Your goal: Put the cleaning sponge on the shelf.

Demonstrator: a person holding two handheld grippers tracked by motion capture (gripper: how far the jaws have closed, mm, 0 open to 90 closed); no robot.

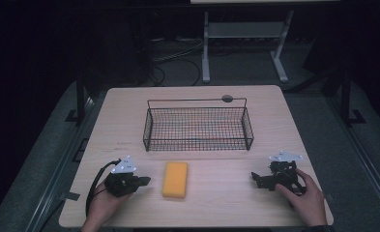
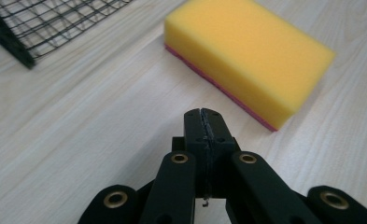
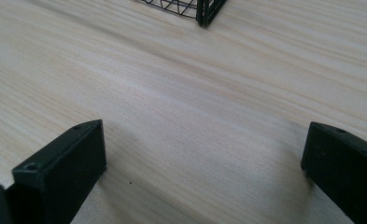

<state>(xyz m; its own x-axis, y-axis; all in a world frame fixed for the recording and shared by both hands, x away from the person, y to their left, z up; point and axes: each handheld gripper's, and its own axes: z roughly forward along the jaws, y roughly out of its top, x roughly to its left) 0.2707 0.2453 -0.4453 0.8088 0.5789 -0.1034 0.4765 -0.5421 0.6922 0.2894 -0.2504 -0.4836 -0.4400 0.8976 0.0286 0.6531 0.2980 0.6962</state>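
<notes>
While the room behind lies dark, we see the pale wood worktop lit. Our left gripper has its jaws closed on nothing, just beside the yellow sponge; our right gripper spreads its jaws wide. The wire basket sits beyond.

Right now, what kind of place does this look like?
Probably a lab or test workspace, not a home: a bare wooden table holding just a wire basket and a yellow sponge, with loose cables and a metal desk frame on the dark floor behind.
</notes>
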